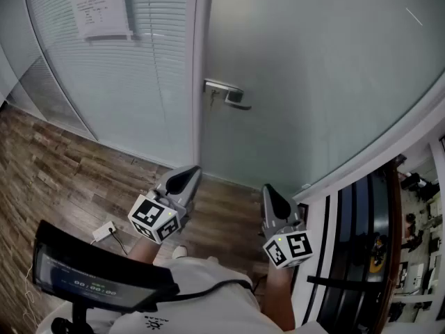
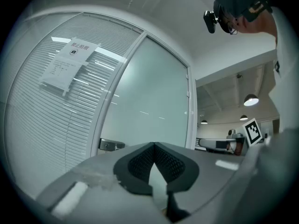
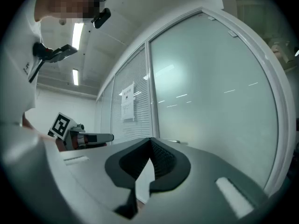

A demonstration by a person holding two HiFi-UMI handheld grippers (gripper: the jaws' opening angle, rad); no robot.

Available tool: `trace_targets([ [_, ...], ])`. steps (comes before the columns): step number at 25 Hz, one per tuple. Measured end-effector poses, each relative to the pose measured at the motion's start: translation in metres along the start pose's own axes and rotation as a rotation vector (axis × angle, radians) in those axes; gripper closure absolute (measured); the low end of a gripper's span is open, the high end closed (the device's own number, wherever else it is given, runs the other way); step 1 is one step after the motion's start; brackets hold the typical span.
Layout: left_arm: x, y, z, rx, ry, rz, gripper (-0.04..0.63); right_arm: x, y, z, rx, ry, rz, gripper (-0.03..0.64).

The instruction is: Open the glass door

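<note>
Head view, read from your body outward: a dark screen unit sits at your lower left, and its row of pale digits is too dim to read. Beyond it, your left gripper and right gripper point level toward the door, side by side and apart from each other. Each carries a marker cube printed with black-and-white squares at its rear. Left gripper view: the ribbed black pads meet at their tips, so the jaws are closed with nothing between them. Right gripper view: the same, tips together and empty. On the wood-plank floor at your left lies a small white plug with its cord. Farther ahead stands the glass door, frosted and lying in line with its white frame post; both grippers are well short of it. Its metal lever handle sits at the door's left edge, just beside the post, untouched. Left of the post, a slatted glass panel carries a paper notice. The notice has a short red heading and a small symbol above printed lines, all too small to read.
</note>
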State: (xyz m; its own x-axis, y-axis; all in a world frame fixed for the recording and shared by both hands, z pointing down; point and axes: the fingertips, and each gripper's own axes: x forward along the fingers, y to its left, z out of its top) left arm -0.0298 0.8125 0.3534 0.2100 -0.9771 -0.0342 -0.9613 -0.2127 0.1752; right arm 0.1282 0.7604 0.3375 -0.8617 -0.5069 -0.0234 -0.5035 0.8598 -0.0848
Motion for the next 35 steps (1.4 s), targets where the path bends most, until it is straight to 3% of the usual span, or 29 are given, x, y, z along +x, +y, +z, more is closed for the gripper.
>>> trace_targets([
  [9, 0.009, -0.020, -0.010, -0.011, 0.006, 0.030, 0.591, -0.014, -0.024, -0.003, 0.052, -0.007, 0.043, 0.609],
  [15, 0.009, -0.041, -0.021, -0.036, 0.026, 0.035, 0.592, -0.025, -0.030, -0.014, 0.099, 0.003, 0.116, 0.609],
  [21, 0.007, -0.059, -0.034, -0.070, 0.038, 0.025, 0.589, -0.044, -0.023, -0.009, 0.074, -0.088, 0.191, 0.609],
  [28, 0.003, -0.047, -0.046, -0.089, 0.059, 0.066, 0.589, -0.045, -0.042, -0.033, 0.111, -0.041, 0.142, 0.609],
  [35, 0.025, -0.014, -0.041, -0.102, 0.035, 0.070, 0.592, -0.021, -0.047, -0.038, 0.056, 0.002, 0.128, 0.609],
])
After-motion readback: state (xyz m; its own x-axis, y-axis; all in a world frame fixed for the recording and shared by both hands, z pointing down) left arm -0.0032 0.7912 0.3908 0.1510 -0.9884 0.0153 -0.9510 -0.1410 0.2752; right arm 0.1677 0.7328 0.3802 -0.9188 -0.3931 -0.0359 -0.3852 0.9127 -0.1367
